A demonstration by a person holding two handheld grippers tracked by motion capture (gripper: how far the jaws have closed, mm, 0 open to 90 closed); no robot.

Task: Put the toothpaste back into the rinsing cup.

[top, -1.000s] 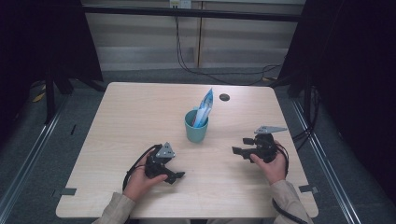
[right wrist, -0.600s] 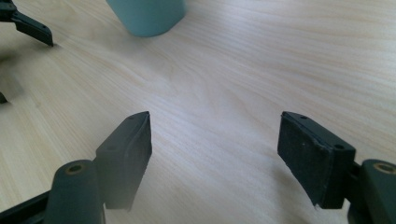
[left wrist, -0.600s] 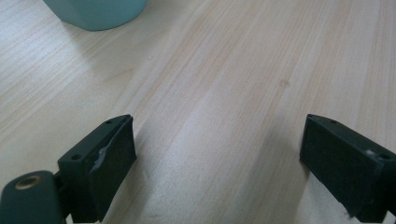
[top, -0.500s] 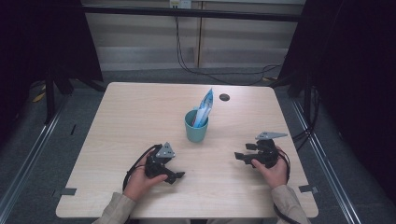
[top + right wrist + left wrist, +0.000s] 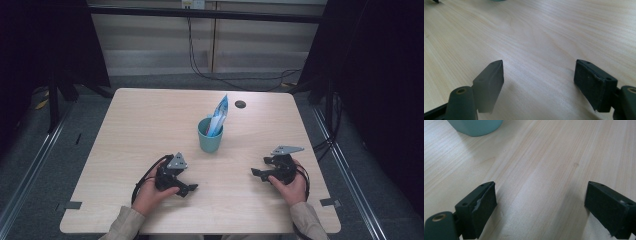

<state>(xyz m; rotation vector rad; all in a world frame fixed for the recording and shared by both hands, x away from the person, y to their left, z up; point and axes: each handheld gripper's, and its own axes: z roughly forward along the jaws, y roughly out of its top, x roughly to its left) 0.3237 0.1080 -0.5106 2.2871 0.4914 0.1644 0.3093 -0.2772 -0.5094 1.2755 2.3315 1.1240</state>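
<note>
- The left gripper (image 5: 186,188) rests low on the table (image 5: 125,130), near the person's side. Its jaws are wide open and hold nothing. In the left gripper view there is just bare wood between them.
- From the left gripper, the cup (image 5: 210,139) is ahead and a bit to the right. In the left gripper view the bottom of the cup (image 5: 475,126) peeks in at the top left, well apart from the jaws.
- The teal cup stands upright near the middle of the table. A blue and white packet (image 5: 219,114) sticks up out of it. The packet's long side points up and leans a little to the right.
- A small dark round spot (image 5: 240,104) sits on the table behind the cup.
- The right gripper (image 5: 256,172) is also low over the table, on the right. Its jaws are wide open too, with nothing in them.
- From the right gripper, the cup is ahead and to the left.
- Both grippers are near the cup but not touching it. I think the left one is a bit nearer, so it may have the shorter reach.
</note>
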